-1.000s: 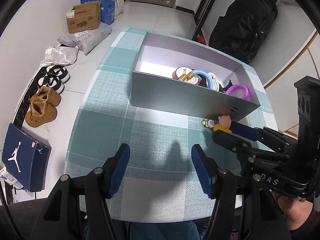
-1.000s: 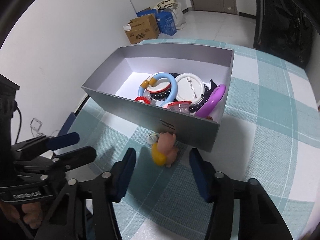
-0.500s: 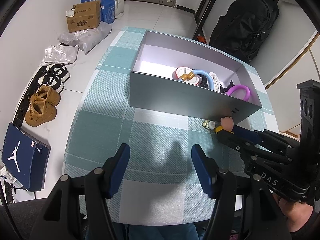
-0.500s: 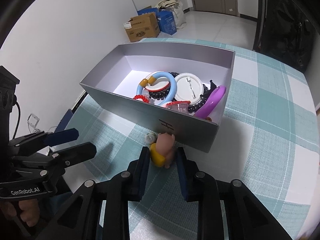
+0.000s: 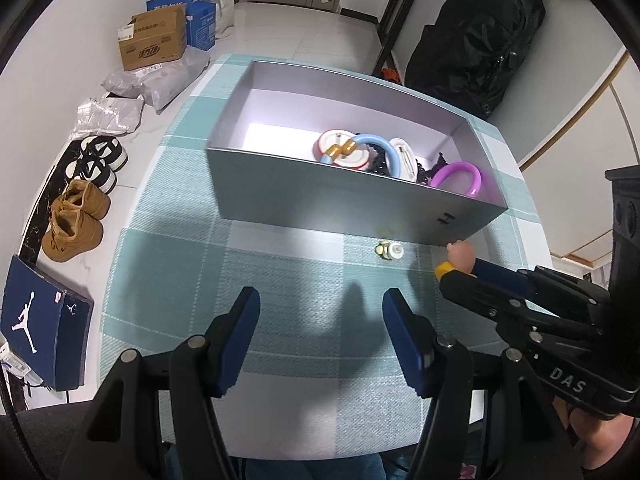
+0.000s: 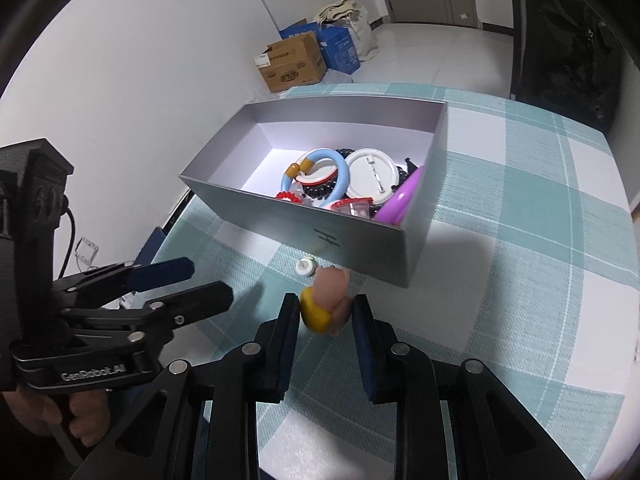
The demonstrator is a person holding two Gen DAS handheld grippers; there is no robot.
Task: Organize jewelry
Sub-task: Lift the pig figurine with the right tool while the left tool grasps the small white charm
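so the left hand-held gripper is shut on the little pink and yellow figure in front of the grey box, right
Not quite: it is the right hand-held gripper that is shut on the pink and yellow figure, as the right wrist view shows. The left hand-held gripper is open and holds nothing. The figure is indeed in front of the grey box.

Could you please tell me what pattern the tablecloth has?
The tablecloth is a teal-and-white check, clearest in the right wrist view.
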